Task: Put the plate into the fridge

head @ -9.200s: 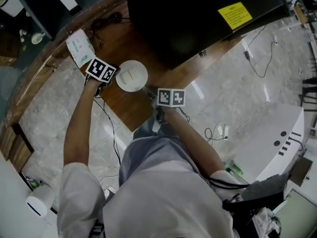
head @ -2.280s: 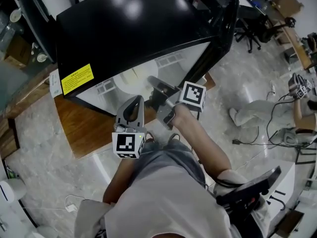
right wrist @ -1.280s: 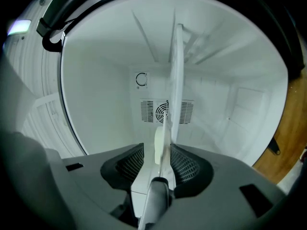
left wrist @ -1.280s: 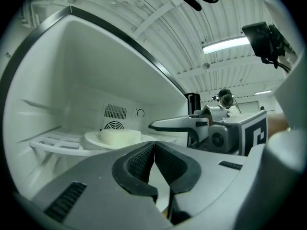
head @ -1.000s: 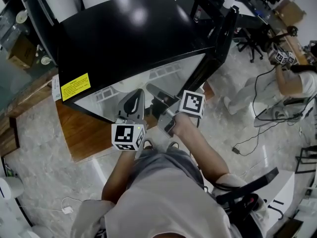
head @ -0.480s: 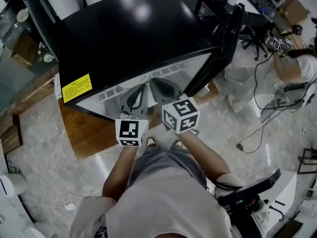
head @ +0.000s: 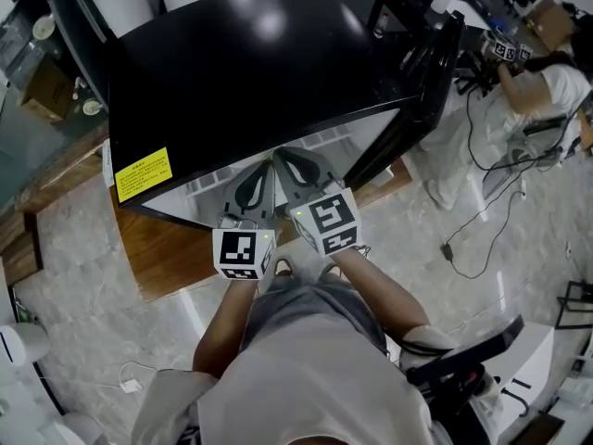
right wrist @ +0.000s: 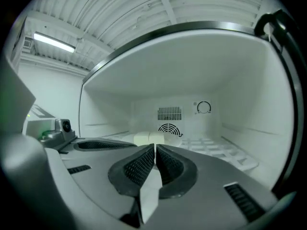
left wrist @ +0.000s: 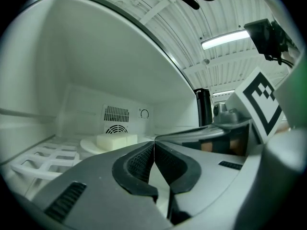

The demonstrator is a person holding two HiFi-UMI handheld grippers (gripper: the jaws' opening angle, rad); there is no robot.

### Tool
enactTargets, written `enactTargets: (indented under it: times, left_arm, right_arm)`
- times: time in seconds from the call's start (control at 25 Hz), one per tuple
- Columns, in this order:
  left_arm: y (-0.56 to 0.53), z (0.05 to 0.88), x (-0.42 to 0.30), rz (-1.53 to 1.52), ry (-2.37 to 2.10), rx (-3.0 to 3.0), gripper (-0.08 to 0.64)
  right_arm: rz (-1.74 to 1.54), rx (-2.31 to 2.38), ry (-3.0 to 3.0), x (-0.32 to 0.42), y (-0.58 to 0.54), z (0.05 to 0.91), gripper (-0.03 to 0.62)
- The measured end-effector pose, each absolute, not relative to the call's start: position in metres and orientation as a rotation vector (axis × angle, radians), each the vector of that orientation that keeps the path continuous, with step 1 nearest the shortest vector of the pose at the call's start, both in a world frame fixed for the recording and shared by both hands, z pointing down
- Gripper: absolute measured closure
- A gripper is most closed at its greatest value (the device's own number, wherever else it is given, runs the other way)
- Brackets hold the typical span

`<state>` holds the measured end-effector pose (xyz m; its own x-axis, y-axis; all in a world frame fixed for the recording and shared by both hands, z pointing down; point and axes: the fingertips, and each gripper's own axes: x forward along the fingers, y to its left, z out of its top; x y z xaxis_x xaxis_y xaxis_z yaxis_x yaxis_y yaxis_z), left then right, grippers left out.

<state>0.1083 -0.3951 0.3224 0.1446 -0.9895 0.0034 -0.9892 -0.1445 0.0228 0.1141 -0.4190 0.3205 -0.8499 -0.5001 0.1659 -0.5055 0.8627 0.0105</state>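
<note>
While the plate (left wrist: 88,145) rests in the fridge (head: 241,72), the left hand-held gripper (left wrist: 154,146) is pressed together. The right hand-held gripper (right wrist: 155,151) has just been closing, empty.

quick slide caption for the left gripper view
Left gripper, jaws shut and empty, pointing into the open fridge where the plate with a pale block sits on the white rack.

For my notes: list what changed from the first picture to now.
The plate went from the wooden table into the fridge and was let go; it lies inside. The right gripper has rolled over, its jaws just closing on nothing. The left gripper stays shut and empty.
</note>
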Motion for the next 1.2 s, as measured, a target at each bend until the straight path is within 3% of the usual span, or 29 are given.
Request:
enactTargets:
  times: [0.44,1.2]
  left_arm:
    - [-0.381,0.311,0.073,-0.077,-2.108,2.236,0.540]
    - [-0.369,0.322,0.097,-0.076,-2.072,2.270,0.540]
  right_arm:
    - [0.058,0.815,-2.854,0.105,-0.431,0.326,0.565]
    - [0.043,0.889,-2.892,0.129,-0.410,0.315,0.575]
